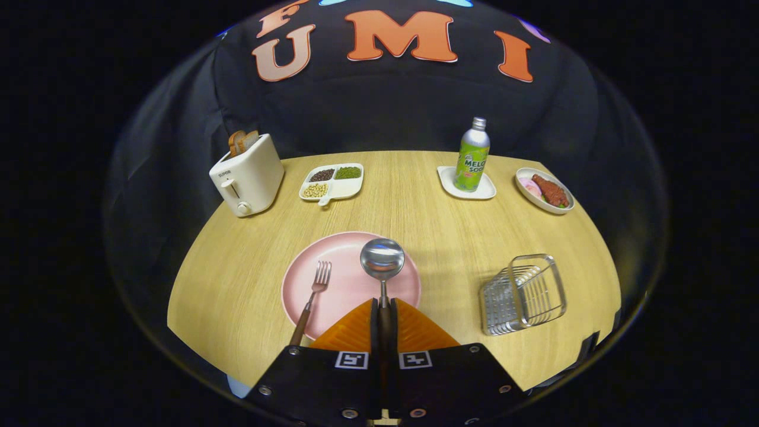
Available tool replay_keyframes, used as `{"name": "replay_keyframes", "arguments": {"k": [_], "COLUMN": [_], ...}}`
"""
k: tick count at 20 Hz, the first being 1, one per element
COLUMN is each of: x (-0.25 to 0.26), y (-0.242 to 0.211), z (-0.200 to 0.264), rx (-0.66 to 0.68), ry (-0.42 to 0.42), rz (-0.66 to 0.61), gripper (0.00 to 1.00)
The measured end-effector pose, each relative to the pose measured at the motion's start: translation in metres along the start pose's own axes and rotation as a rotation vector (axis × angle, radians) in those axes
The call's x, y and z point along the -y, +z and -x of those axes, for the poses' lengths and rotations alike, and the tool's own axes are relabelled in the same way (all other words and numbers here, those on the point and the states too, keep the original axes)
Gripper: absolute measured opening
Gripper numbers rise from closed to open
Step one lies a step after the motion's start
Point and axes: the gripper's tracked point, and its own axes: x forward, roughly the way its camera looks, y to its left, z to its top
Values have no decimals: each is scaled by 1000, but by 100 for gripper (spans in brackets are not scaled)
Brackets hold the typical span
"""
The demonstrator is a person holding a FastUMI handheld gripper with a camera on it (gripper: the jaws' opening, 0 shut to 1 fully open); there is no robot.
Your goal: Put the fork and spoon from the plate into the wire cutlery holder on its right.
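Observation:
My gripper [383, 303] is shut on the handle of a metal spoon [382, 260], both fingers pressing on it. The spoon's round bowl sticks out just ahead of the fingertips, raised above the pink plate [344, 252]. A fork [312, 295] with a brown handle lies on the plate's left side, tines pointing away from me, its handle crossing the plate's near rim to the left of my fingers. The wire cutlery holder [523, 294] stands on the wooden table to the right of the plate and of my fingers, with nothing in it.
At the table's far side stand a white toaster [248, 175] with bread, a divided dish of beans [332, 182], a green soda bottle [472, 155] on a white coaster, and an oval dish of food [544, 190]. Bare wood lies between plate and holder.

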Motion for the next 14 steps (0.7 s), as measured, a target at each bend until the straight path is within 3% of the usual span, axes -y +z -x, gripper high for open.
{"name": "replay_keyframes", "arguments": {"k": [6,14], "x": [54,122], "y": [8,-19], "z": [48,95], "rx": [-37,-163], "ry": [-39,-105], "rz": [-11,32], "gripper": [5,5]}}
